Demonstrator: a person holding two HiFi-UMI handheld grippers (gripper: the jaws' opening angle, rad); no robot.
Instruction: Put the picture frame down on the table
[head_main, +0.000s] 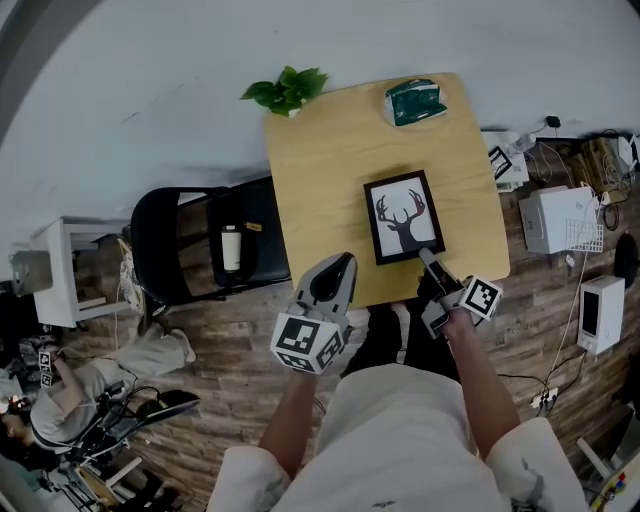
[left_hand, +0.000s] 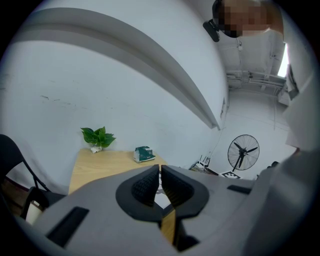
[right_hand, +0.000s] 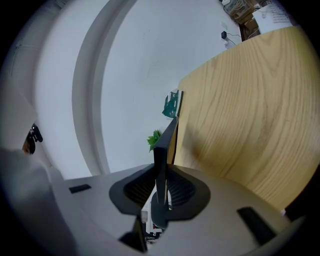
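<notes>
Right gripper (head_main: 432, 262), lower centre-right of the head view: jaws clamped on the lower right corner of the picture frame (head_main: 404, 217). Its own view showed the frame (right_hand: 165, 145) edge-on between the pads (right_hand: 175, 189), with the table (right_hand: 250, 115) spread to the right. The frame was over the table's (head_main: 320, 170) right-centre; contact could not be made out. Left gripper (head_main: 335, 275), lower centre: jaws nearly together, nothing between them (left_hand: 160, 182). Plant (head_main: 287, 90) and green packet (head_main: 414, 102) sat at the table's top edge.
</notes>
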